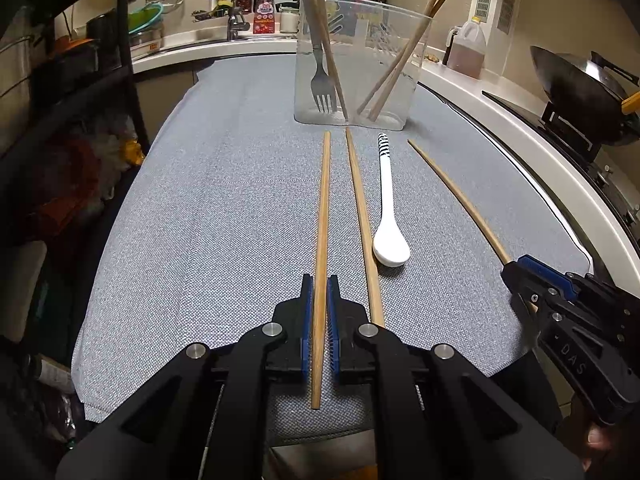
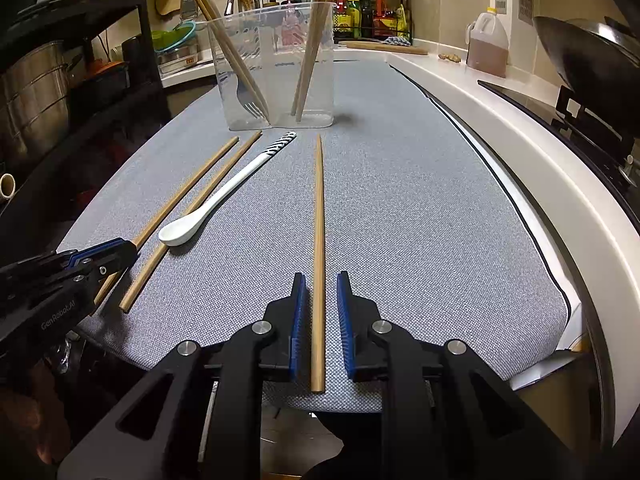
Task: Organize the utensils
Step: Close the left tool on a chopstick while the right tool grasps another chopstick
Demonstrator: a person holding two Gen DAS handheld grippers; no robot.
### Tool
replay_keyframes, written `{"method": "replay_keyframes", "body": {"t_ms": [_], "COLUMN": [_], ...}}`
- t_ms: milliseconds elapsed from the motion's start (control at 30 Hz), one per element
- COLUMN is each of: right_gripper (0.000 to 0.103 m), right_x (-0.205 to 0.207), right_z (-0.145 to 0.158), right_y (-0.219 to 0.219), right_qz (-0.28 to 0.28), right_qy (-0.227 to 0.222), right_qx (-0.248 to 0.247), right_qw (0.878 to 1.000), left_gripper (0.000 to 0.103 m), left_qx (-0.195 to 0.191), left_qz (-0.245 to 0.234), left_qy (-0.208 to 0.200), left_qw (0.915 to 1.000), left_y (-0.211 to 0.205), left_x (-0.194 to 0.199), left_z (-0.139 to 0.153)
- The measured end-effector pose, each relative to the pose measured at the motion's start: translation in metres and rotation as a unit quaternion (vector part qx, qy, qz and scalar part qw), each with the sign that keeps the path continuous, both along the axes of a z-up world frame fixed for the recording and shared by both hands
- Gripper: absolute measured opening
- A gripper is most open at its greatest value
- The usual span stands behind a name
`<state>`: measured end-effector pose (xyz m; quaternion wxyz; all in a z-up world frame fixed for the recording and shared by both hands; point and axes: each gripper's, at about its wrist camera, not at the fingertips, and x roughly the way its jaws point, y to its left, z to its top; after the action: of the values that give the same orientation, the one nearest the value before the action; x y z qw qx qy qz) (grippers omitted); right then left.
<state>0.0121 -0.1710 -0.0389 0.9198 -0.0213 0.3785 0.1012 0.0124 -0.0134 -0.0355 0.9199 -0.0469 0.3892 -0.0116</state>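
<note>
**Two chopsticks between the tongs, holder partly filled**

Nearest the left wrist camera, the left gripper (image 1: 320, 312) had its blue ribbed pads drawn in narrow on the left chopstick (image 1: 321, 240), a slim, straight stick of pale wood lying on the cloth, its butt end poking back past the pads. The right gripper (image 2: 321, 312) straddled the right chopstick (image 2: 319, 240) with its jaws a little apart; one pad looked close to the wood and a gap showed on the other side, so it did not yet seem gripped.

Between these two lay a middle chopstick (image 1: 362, 220), loose, and just beside it a white spoon (image 1: 390, 216), glossy like ceramic, with a rounded bowl and a black-striped handle tip. All four rested on the grey tablecloth (image 1: 200, 240), a coarse woven fabric.

Farther off stood the clear plastic container (image 1: 356, 60), thin-walled and see-through, already holding a metal fork (image 1: 322, 80) tines-down and several wooden chopsticks leaning against its rim.

The sorting looked partly done: three chopsticks and the spoon were still to go into the container.
</note>
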Motion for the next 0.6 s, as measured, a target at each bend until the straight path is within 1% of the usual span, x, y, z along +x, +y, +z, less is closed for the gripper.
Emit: {"method": "replay_keyframes", "body": {"t_ms": [100,233,367,600], "right_gripper": [0.017,0.017,0.017,0.007], "right_x": [0.0019,0.0018,0.0014,0.0013], "right_z": [0.0006,0.0003,-0.0003,0.0001], "right_y": [0.0004,-0.0006,0.0017,0.0036], "right_qz": [-0.001,-0.002,-0.004,0.001], "right_qy": [0.001,-0.002,-0.009,-0.010], "right_qx": [0.000,0.002,-0.005,-0.009], "right_qw": [1.000,1.000,1.000,1.000], "left_gripper": [0.007,0.007,0.007,0.007], "left_qx": [0.002,0.021,0.022,0.011], "left_qz": [0.004,0.009,0.009,0.007], "left_qy": [-0.003,-0.014,-0.018,-0.017], "left_qw": [1.0000,0.9996,0.9995,0.9998], "left_y": [-0.0007,-0.0070,-0.0082,-0.0037], "left_x": [-0.0006,-0.0043,-0.0054,-0.0044], "left_z": [-0.0007,-0.0024,-0.0024,-0.0019]}}
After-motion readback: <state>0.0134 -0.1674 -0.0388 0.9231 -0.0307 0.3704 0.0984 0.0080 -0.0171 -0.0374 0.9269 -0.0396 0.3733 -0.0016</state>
